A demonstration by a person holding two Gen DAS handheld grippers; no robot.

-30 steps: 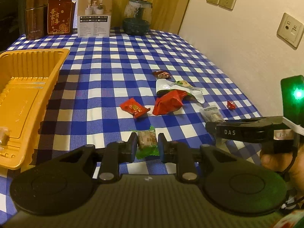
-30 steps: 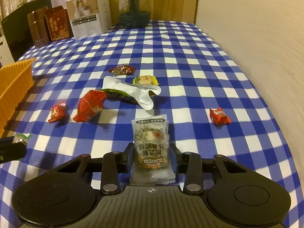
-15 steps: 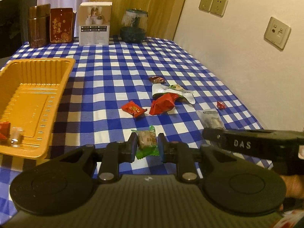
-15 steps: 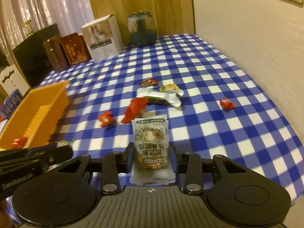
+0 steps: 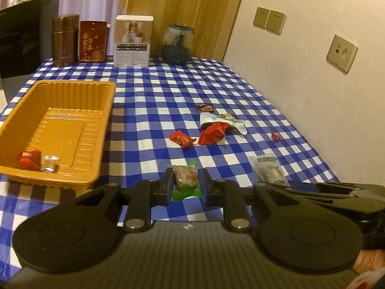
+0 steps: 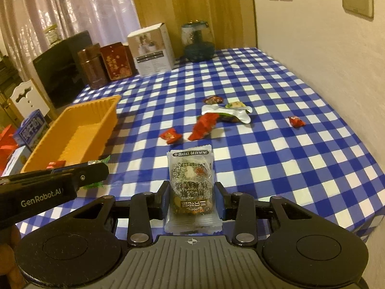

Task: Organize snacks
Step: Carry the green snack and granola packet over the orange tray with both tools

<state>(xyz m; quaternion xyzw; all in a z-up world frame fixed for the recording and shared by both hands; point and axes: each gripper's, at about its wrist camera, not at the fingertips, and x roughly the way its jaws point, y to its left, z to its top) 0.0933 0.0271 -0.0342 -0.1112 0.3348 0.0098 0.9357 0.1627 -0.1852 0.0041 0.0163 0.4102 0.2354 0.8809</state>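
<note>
My left gripper [image 5: 186,186] is shut on a green-wrapped brown candy [image 5: 185,177], held above the checked cloth. My right gripper [image 6: 192,198] is shut on a clear cookie packet [image 6: 191,183] with dark print; the same packet [image 5: 267,169] shows at the right of the left wrist view. An orange tray [image 5: 101,130] lies at the left, holding a red candy [image 5: 28,160] and a small clear one [image 5: 50,163]. Loose on the cloth lie a red candy [image 5: 181,138], a larger red wrapper [image 5: 213,133], a white wrapper [image 5: 223,120], a dark candy [image 5: 205,107] and a small red candy [image 5: 275,136].
At the table's far edge stand a brown tin [image 5: 65,39], a red box [image 5: 92,41], a white carton [image 5: 132,41] and a glass jar [image 5: 176,43]. A wall with sockets [image 5: 341,53] runs along the right side. Boxes [image 6: 31,126] and a chair [image 6: 26,97] sit beyond the left edge.
Both grippers rose and drew back with their snacks still held. The orange tray came fully into view, and the table looks farther below.
</note>
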